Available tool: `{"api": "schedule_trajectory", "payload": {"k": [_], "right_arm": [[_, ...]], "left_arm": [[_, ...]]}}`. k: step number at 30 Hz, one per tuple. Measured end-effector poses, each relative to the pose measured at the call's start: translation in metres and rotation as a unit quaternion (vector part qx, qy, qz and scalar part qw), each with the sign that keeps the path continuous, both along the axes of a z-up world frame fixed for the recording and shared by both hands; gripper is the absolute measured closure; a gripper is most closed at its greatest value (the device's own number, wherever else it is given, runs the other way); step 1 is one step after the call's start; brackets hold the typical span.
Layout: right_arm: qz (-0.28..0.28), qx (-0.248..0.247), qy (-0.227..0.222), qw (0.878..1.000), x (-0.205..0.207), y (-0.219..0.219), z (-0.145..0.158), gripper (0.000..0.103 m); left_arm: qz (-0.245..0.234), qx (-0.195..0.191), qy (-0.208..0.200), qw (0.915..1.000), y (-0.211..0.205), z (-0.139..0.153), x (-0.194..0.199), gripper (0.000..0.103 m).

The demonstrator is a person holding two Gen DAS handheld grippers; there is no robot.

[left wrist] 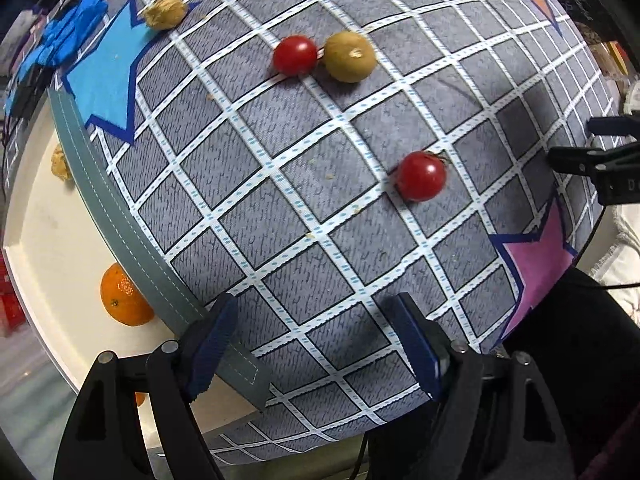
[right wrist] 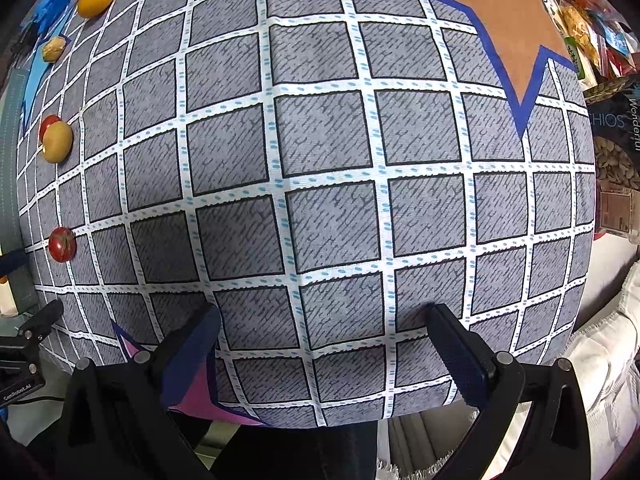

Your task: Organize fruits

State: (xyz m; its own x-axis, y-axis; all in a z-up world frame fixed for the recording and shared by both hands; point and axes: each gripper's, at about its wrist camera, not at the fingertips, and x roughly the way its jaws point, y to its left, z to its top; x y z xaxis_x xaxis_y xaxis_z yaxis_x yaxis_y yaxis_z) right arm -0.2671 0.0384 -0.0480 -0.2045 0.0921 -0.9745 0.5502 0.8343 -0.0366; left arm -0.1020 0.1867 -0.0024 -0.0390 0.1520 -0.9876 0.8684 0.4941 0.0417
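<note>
We note tablecloth: woven cloth, matt, denim-like print. Tomatoes: smooth, glossy skin. Walnut: rough, dull shell. Mandarin: pitted, slight sheen. Left gripper: matt black plastic, ribbed blue pads. Tray: smooth cream plastic.

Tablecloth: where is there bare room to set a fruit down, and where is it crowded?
Bare checked tablecloth runs from the brown star down to the pink star. Crowded along the left: the near cherry tomato, the far tomato touching a greenish fruit, and a walnut.
</note>
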Motion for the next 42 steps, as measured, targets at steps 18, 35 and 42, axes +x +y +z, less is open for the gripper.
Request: {"api": "schedule_trajectory", "payload": {"k": [18,35,42], "right_arm": [[0.001,-0.006,-0.011,1.000,-0.005,0.008,-0.006,0.000],[0.001,-0.010,-0.019,1.000,-0.005,0.008,-0.006,0.000],[0.001,-0.010,-0.020,1.000,-0.006,0.008,-0.005,0.000]], "left_arm": [[-0.023,-0.005,-0.017,0.9996,-0.016,0.017,-0.034,0.021],[-0.024,-0.006,-0.018,0.9995,-0.014,0.025,-0.034,0.021],[-0.024,-0.006,-0.020,0.9995,-0.013,0.034,-0.035,0.021]]}}
